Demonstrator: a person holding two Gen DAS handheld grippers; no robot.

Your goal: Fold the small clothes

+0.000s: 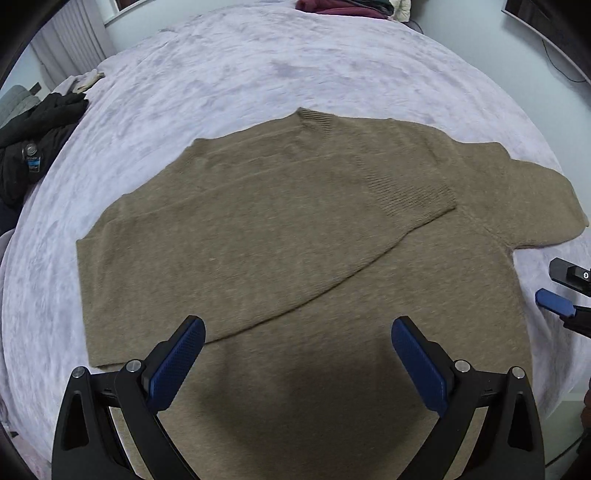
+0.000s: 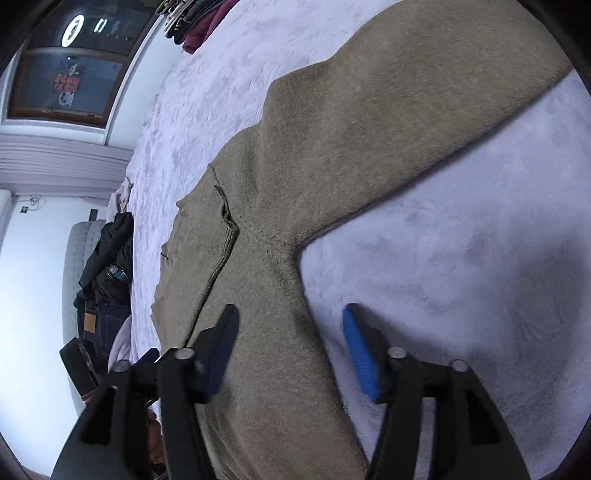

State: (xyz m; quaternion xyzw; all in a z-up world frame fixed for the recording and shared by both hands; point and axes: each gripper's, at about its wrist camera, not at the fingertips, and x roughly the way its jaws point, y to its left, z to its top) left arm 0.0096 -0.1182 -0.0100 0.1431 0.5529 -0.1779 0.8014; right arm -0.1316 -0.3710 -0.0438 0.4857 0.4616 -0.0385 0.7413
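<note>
Left wrist view: an olive-brown knitted sweater (image 1: 295,229) is lying flat on a pale lilac plush bedspread (image 1: 221,74), one sleeve folded across its body, as the left gripper (image 1: 297,358) is hovering wide and empty above its hem. Right wrist view: the right gripper (image 2: 290,350) is hanging with jaws spread, holding nothing, over the sweater's side edge.

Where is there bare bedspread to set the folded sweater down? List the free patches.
Free: the wide bedspread between the sweater collar and the maroon clothes pile; also the patch beside the unfolded sleeve. Crowded: the edge by the black clothes.
</note>
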